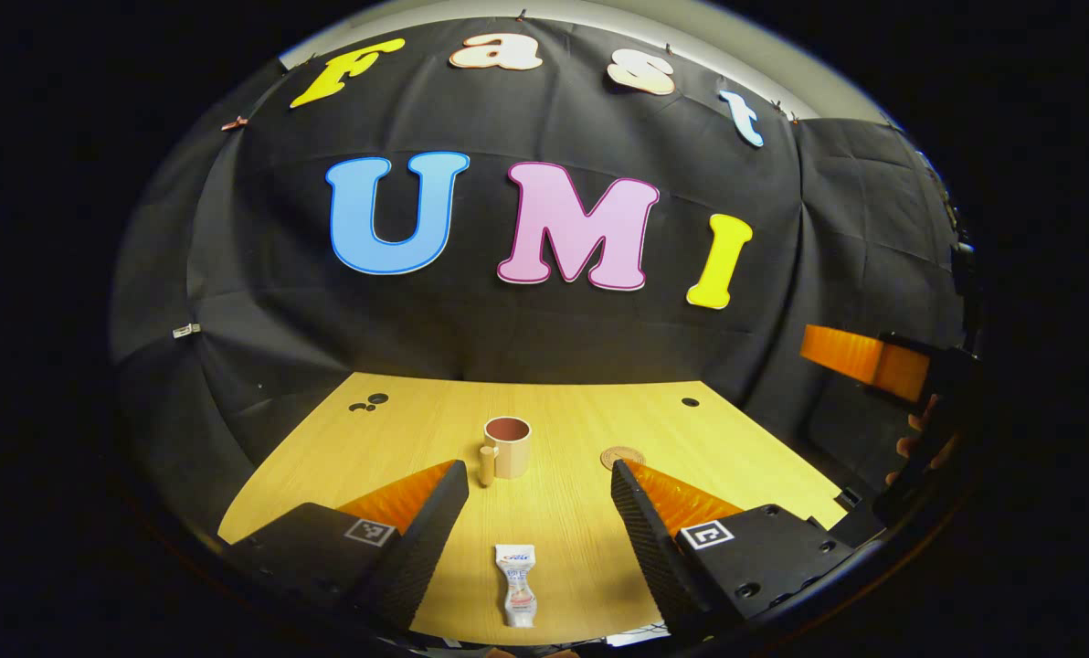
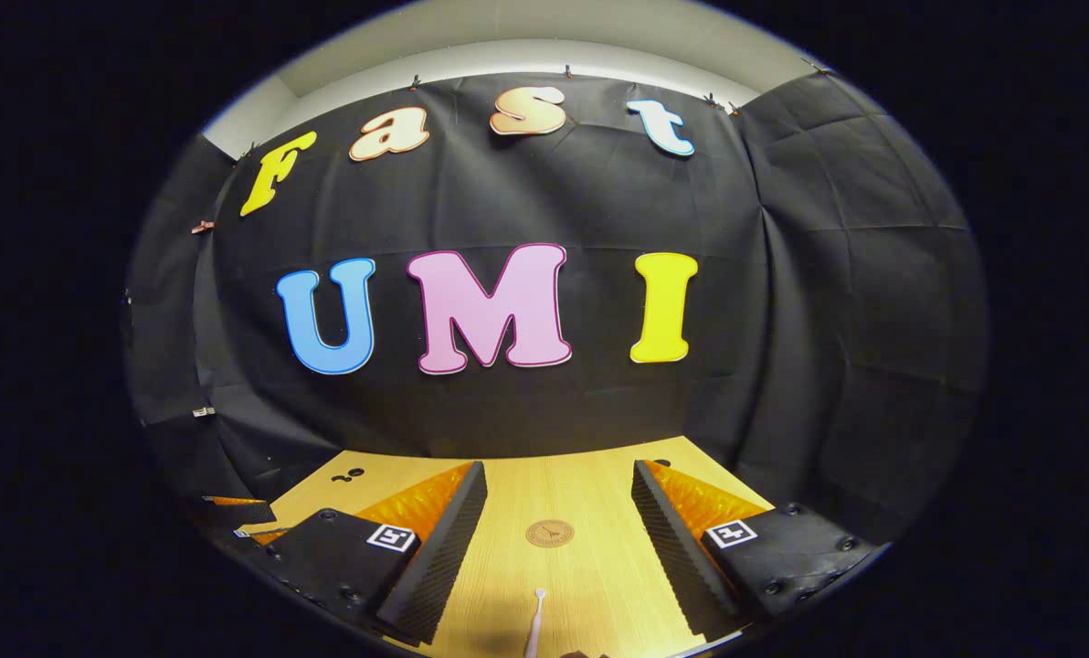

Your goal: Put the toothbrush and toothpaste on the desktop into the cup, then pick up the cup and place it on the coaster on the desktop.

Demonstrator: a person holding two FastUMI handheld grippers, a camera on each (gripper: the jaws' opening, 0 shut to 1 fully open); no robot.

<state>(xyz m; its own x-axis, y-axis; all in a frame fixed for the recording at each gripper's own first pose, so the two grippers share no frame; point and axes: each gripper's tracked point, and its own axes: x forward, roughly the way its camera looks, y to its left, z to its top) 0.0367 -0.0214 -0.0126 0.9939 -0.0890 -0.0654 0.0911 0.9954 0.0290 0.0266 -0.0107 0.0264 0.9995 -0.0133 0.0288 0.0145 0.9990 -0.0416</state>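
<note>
In the left gripper view a beige cup (image 1: 508, 446) with a handle on its left stands upright mid-table. A white toothpaste tube (image 1: 517, 584) lies near the front edge, between and below the fingers of my left gripper (image 1: 539, 477), which is open and holds nothing. A round brown coaster (image 1: 621, 456) lies right of the cup. In the right gripper view the coaster (image 2: 549, 533) lies ahead between the fingers of my right gripper (image 2: 558, 480), open and empty. A white toothbrush (image 2: 534, 624) lies at the bottom edge, head pointing to the coaster.
The wooden table (image 1: 563, 416) has small dark holes near its back corners (image 1: 369, 402). Black cloth walls close in behind and on both sides. The other gripper (image 1: 873, 361) and a hand (image 1: 919, 443) show at the far right of the left gripper view.
</note>
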